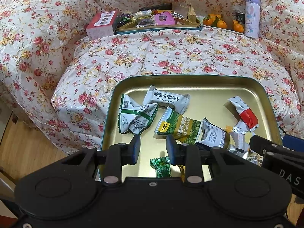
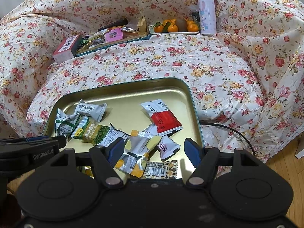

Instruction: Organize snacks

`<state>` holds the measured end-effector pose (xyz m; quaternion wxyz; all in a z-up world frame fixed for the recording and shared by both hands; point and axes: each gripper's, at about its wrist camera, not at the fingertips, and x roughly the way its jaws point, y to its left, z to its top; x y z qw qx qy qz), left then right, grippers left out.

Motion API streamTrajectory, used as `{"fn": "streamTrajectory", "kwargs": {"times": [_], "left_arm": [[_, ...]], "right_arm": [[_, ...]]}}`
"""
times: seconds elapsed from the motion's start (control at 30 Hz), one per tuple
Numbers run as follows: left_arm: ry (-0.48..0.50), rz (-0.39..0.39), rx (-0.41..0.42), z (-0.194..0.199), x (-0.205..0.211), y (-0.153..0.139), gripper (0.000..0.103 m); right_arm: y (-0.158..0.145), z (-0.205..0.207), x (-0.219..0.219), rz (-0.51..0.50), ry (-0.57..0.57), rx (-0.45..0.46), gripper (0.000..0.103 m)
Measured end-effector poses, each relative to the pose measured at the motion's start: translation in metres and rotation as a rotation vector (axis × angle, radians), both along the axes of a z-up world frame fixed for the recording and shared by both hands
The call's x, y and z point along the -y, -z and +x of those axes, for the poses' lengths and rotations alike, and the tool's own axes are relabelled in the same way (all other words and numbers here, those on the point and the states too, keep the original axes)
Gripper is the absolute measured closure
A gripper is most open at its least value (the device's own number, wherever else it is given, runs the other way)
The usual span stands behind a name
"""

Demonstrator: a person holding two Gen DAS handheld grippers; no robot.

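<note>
Your left gripper (image 1: 153, 148) hangs low over the near end of the gold tin (image 1: 209, 79) with its jaws apart and nothing between them; a small green candy (image 1: 161, 166) lies just under it, so that looks like your easy next pick; your right gripper (image 2: 154, 149) is spread wide too and holds nothing, with a yellow and silver packet (image 2: 135, 152) lying between its fingers in the tin; the snacks sit loose in this tin, likely so you can sort them; next come the green pea packet (image 1: 177, 126), the grey sesame packet (image 1: 167, 99) and the red and white packet (image 2: 163, 117); the tin rests on a flowery cloth (image 1: 171, 57); far back sit another tin of snacks (image 1: 157, 23), a pink box (image 1: 101, 23), a plate of oranges (image 2: 173, 26) and a pale bottle (image 2: 207, 11).
</note>
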<state>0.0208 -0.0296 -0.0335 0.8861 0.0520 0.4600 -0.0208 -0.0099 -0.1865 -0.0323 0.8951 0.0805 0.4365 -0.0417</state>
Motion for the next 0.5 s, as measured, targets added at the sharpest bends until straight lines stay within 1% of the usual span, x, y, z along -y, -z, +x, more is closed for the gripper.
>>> {"fn": "streamTrajectory", "kwargs": {"times": [0.5], "left_arm": [[-0.002, 0.003, -0.005, 0.0001, 0.0004, 0.0016, 0.063]], "right_arm": [[0.0000, 0.0002, 0.0003, 0.001, 0.000, 0.000, 0.031]]}}
